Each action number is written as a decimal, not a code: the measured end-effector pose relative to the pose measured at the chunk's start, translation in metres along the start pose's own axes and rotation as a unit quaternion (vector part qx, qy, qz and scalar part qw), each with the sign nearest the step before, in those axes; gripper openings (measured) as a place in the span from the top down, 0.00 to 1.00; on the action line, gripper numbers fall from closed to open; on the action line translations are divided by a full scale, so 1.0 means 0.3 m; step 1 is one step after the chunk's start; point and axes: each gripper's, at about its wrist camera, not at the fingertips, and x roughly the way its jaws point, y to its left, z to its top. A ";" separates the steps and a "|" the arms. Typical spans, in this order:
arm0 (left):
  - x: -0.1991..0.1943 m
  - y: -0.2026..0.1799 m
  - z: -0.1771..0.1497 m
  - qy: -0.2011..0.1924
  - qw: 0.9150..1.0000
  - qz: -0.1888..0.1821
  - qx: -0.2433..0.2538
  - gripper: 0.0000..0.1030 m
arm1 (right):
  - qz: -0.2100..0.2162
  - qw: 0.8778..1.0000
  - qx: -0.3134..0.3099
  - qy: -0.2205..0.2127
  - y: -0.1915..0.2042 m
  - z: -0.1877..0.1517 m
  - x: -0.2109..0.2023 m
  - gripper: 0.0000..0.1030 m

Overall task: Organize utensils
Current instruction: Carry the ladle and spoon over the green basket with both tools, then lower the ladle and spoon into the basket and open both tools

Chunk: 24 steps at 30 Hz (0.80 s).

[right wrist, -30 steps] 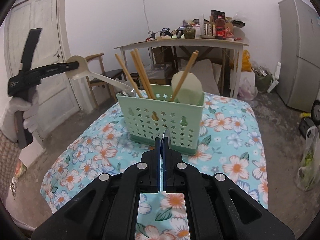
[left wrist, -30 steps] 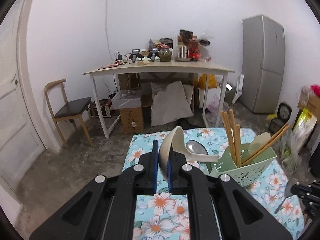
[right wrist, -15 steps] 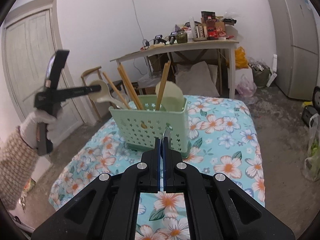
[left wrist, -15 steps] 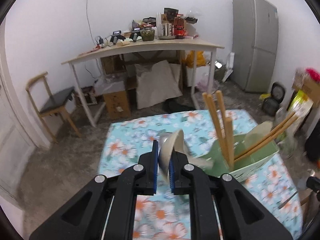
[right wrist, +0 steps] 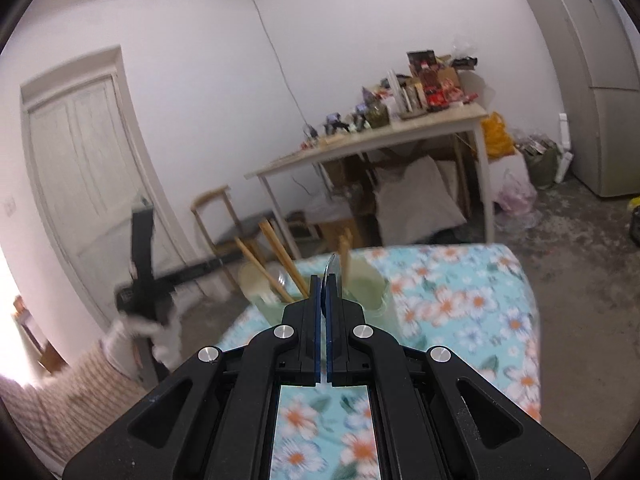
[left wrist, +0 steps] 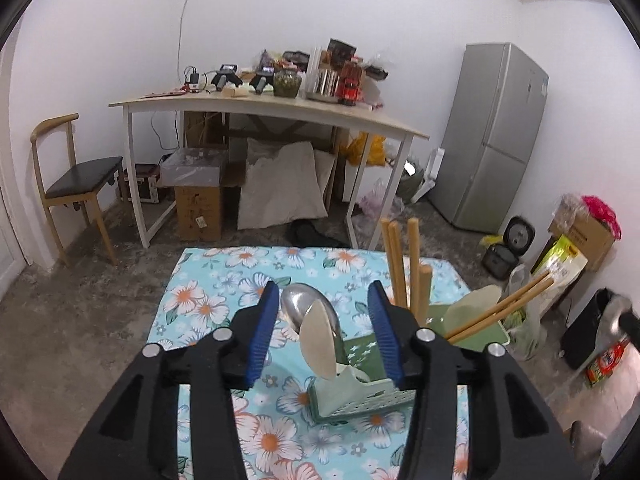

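Note:
In the left wrist view my left gripper (left wrist: 324, 320) is open, its blue pads apart. A cream spoon (left wrist: 318, 342) stands between them, free, its handle down in the green perforated basket (left wrist: 360, 394). A metal spoon (left wrist: 302, 308) stands behind it. Wooden chopsticks (left wrist: 400, 264) and another cream spoon (left wrist: 472, 308) also stand in the basket. In the right wrist view my right gripper (right wrist: 324, 284) is shut on a thin metal utensil (right wrist: 333, 270), held just in front of the basket (right wrist: 372, 300). The left gripper also shows in the right wrist view (right wrist: 148, 280), blurred.
The basket stands on a table with a blue floral cloth (left wrist: 224, 296). Behind are a wooden desk (left wrist: 264, 108) loaded with clutter, a chair (left wrist: 76, 176), boxes, a grey fridge (left wrist: 496, 136) and a white door (right wrist: 88, 168).
My left gripper has opened and let go of the cream spoon, which now stands in the basket. My right gripper has lifted and moved closer to the basket, still holding its utensil.

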 end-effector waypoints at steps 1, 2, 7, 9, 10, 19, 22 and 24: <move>-0.009 0.007 -0.002 -0.003 1.000 0.000 -0.003 0.54 | 0.009 1.000 0.004 -0.008 0.000 0.024 -0.003 1.00; -0.027 0.014 -0.008 -0.010 1.000 0.000 -0.008 0.53 | 0.019 1.000 0.008 -0.018 0.000 0.051 -0.004 1.00; -0.110 0.053 -0.062 -0.023 0.999 0.005 -0.023 0.50 | 0.073 0.996 0.017 -0.051 0.016 0.162 0.011 1.00; -0.138 0.072 -0.089 -0.025 0.999 0.004 -0.029 0.49 | 0.080 0.995 0.007 -0.064 0.030 0.191 0.023 1.00; -0.159 0.083 -0.110 -0.024 0.999 0.006 -0.035 0.49 | 0.083 0.994 0.004 -0.069 0.033 0.201 0.032 1.00; -0.251 0.168 -0.240 -0.005 0.998 0.030 -0.055 0.48 | 0.087 0.994 0.021 -0.062 -0.023 0.204 0.185 1.00; -0.263 0.197 -0.267 -0.003 0.997 0.040 -0.061 0.48 | 0.088 0.994 0.027 -0.057 -0.037 0.193 0.221 1.00; -0.264 0.213 -0.274 -0.001 0.997 0.042 -0.067 0.48 | 0.086 0.995 0.023 -0.054 -0.039 0.189 0.240 1.00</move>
